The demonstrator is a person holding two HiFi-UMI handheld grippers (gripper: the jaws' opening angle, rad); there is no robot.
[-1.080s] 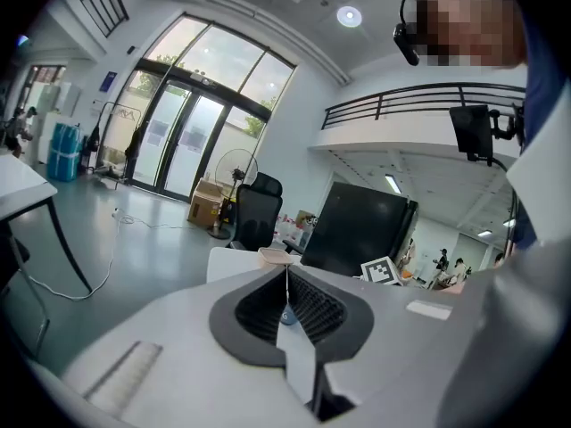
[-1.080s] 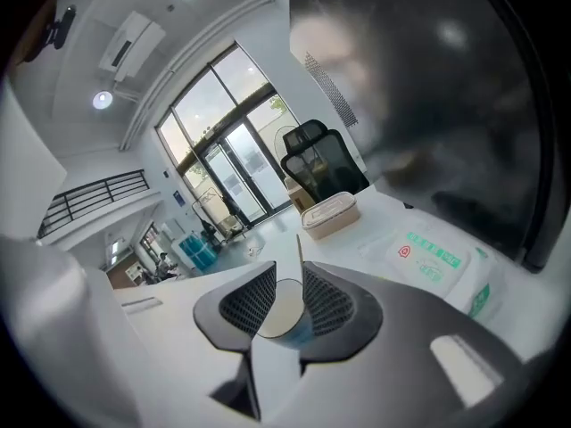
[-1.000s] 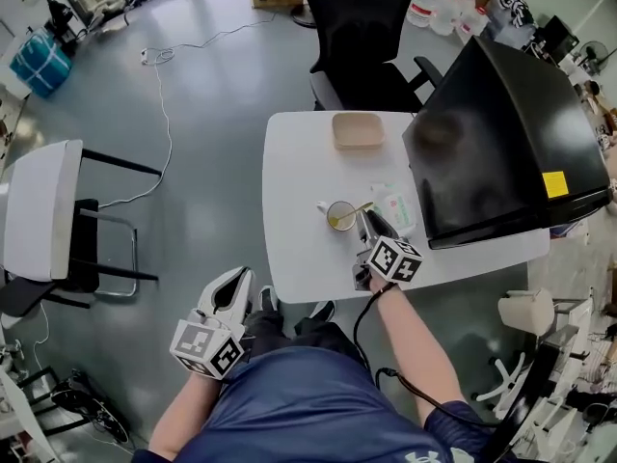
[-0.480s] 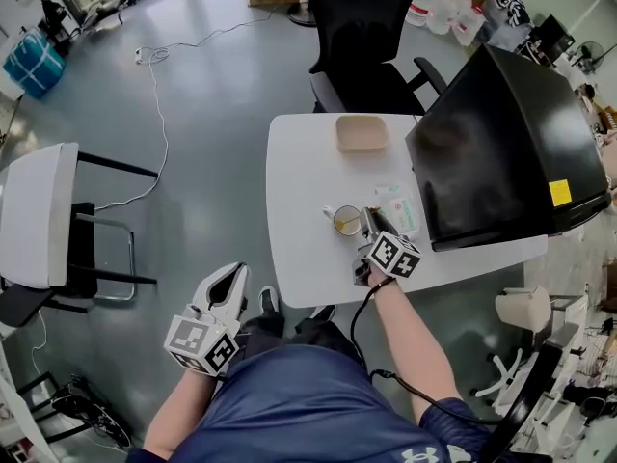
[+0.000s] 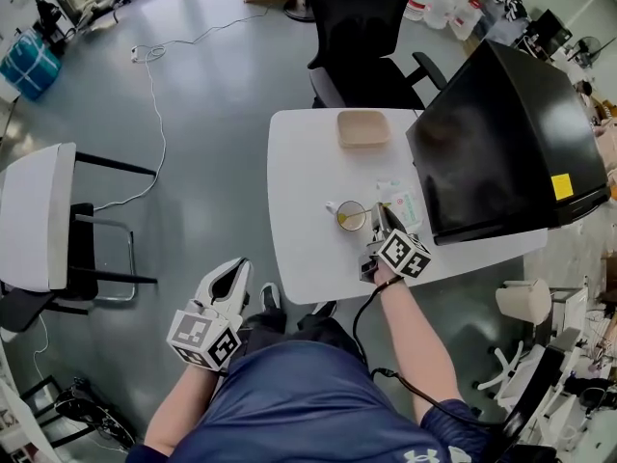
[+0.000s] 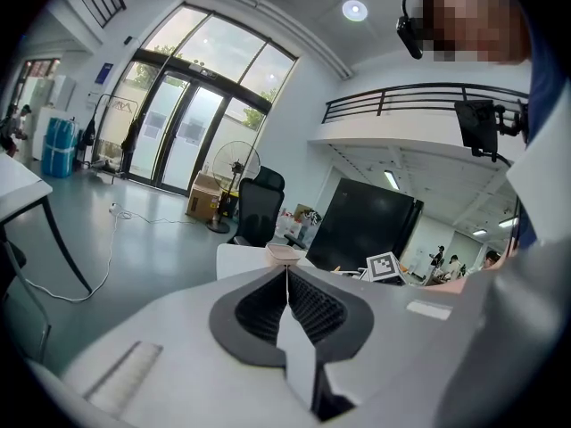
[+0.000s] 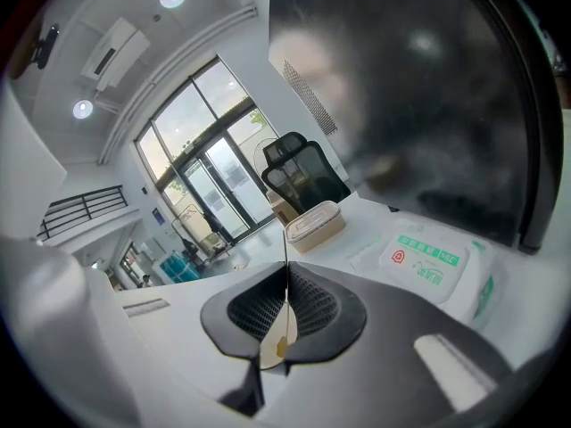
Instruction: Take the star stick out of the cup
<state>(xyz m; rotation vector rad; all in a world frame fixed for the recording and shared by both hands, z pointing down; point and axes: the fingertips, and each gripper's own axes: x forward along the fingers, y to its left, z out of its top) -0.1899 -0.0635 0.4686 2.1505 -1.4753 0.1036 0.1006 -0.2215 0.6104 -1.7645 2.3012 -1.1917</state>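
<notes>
A small cup (image 5: 349, 216) with something yellow inside stands on the white table (image 5: 299, 181), near its front edge. My right gripper (image 5: 378, 212) sits just right of the cup's rim, jaws shut. In the right gripper view, a thin yellowish piece of the star stick (image 7: 280, 346) shows pinched low between the shut jaws of the right gripper (image 7: 286, 270). The head view does not show the stick clearly. My left gripper (image 5: 234, 270) hangs off the table by the person's left knee, and the left gripper (image 6: 287, 270) is shut on nothing.
A beige lidded box (image 5: 363, 128) lies at the table's far side. A large black monitor (image 5: 501, 143) fills the right side, with a wipes pack (image 5: 402, 206) at its foot. A black office chair (image 5: 362, 27) stands behind the table, a white chair (image 5: 39, 210) to the left.
The right gripper has edged forward to the cup's right rim, covering the yellow stick that lay across the cup a second ago. The left gripper has stayed put.
</notes>
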